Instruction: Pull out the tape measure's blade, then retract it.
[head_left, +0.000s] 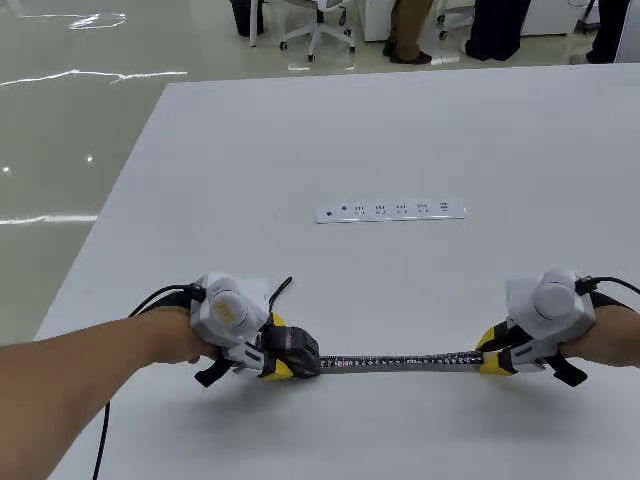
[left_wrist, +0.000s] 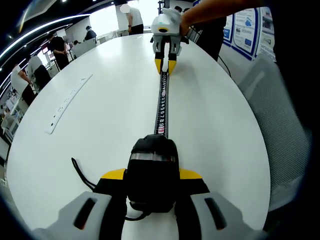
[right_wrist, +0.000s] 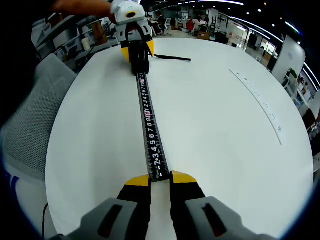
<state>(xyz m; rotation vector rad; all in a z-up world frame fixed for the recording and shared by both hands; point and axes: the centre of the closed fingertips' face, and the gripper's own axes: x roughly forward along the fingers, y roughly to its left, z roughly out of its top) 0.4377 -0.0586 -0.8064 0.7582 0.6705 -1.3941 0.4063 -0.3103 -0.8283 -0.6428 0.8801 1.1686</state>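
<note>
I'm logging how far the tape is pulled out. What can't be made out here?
- End hook of the grey numbered blade: right gripper view, hidden between the jaws of the right gripper.
- Blade numbers: head view, too small.
- Sides of the black tape measure case: left gripper view, covered by the jaws of the left gripper.

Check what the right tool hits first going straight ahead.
The right tool points along the pulled-out blade it grips, straight at the tape measure case clamped in the left tool. That case is probably first contact; relative height is hard to judge.
</note>
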